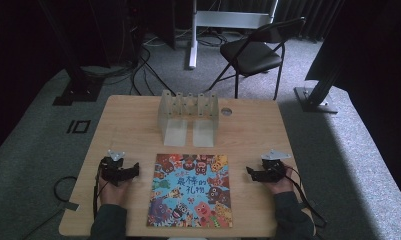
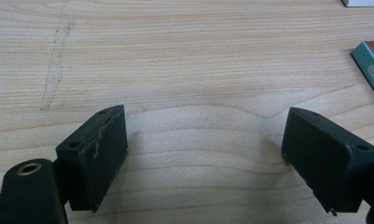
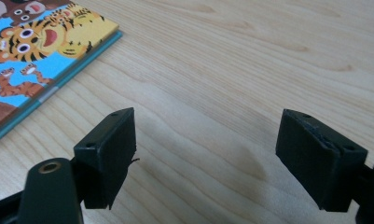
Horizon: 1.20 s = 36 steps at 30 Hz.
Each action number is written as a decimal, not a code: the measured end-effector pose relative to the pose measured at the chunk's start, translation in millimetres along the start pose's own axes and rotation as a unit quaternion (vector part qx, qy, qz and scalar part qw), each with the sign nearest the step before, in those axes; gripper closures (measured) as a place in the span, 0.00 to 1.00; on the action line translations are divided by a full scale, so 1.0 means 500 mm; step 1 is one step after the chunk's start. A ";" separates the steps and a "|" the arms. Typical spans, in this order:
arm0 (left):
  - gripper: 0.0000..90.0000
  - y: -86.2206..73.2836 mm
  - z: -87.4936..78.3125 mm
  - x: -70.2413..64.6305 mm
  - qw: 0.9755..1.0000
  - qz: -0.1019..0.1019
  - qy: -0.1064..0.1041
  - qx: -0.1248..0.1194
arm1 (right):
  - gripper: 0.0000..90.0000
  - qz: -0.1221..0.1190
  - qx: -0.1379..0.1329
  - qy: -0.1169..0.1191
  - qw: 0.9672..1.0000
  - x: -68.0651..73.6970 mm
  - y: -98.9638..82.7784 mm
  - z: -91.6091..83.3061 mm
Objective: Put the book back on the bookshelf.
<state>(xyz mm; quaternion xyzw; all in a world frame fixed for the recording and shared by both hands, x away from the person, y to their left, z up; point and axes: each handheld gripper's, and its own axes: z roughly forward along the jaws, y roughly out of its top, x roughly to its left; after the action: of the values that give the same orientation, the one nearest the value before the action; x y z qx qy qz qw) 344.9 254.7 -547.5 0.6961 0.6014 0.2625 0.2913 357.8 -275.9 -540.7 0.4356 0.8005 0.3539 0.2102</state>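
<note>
Book (image 1: 190,191) lies flat, cover up, mid-surface (image 1: 133,120) at the near edge, between our two grippers and apart from both. Left gripper (image 1: 129,170): jaws apart, nothing between them, bare wood below. Right gripper (image 1: 252,173): jaws apart, empty, book corner nearby. We judge the book thin, light, fairly stiff, with a glossy cover likely slick. Flat on wood, best taken at an edge. Clear rack (image 1: 188,116) stands behind it.

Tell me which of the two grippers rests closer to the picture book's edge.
The left gripper. In the high view, less bare table separates it from the picture book than separates the right gripper from the book's opposite edge.
</note>
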 end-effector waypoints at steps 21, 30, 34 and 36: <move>0.16 0.000 0.000 0.000 1.000 0.000 0.000 0.000 | 0.24 -0.025 -0.022 0.001 0.999 0.021 0.036 -0.015; 0.16 0.000 0.000 0.000 1.000 0.000 0.000 0.000 | 0.25 -0.037 -0.023 0.003 0.999 0.030 0.050 -0.013; 0.16 0.000 0.000 0.000 1.000 0.000 0.000 0.000 | 0.26 -0.045 -0.022 0.004 0.999 0.035 0.054 -0.013; 0.16 0.000 0.000 0.000 1.000 0.000 0.000 0.000 | 0.27 -0.048 -0.025 0.001 0.999 0.037 0.056 -0.013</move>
<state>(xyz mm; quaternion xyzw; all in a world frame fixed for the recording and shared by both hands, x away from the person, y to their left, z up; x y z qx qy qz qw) 345.0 254.6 -547.5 0.6961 0.6015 0.2624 0.2912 359.1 -252.2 -515.7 0.3911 0.8117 0.3635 0.2368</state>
